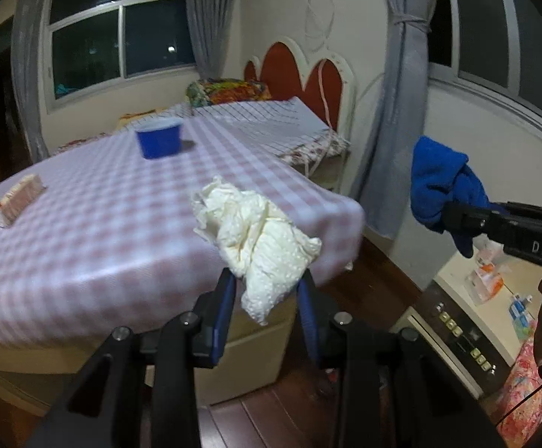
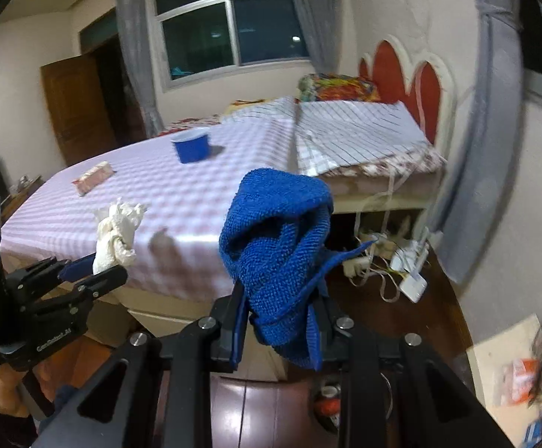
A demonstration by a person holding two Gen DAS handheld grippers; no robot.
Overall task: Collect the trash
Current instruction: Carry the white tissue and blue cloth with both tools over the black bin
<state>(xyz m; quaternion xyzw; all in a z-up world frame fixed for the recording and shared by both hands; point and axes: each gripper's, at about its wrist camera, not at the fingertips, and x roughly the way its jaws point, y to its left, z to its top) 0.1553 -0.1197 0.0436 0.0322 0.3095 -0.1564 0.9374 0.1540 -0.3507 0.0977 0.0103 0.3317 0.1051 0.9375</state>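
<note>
My left gripper (image 1: pixel 267 280) is shut on a crumpled white tissue (image 1: pixel 256 239) and holds it in the air off the near corner of the pink checked table (image 1: pixel 84 246). It also shows in the right wrist view (image 2: pixel 99 267) with the tissue (image 2: pixel 116 235). My right gripper (image 2: pixel 280 298) is shut on a bunched blue cloth (image 2: pixel 274 246), held off the table's right edge; the cloth also shows in the left wrist view (image 1: pixel 439 183). A blue cup (image 1: pixel 158 138) and a small pink-and-white packet (image 1: pixel 19 201) lie on the table.
A bed (image 2: pixel 360 138) with a red heart headboard stands beyond the table. Cables and a white power strip (image 2: pixel 413 280) lie on the wood floor under it. A low cabinet (image 1: pixel 469 328) with small items is at the right. A can (image 2: pixel 327 403) stands on the floor below.
</note>
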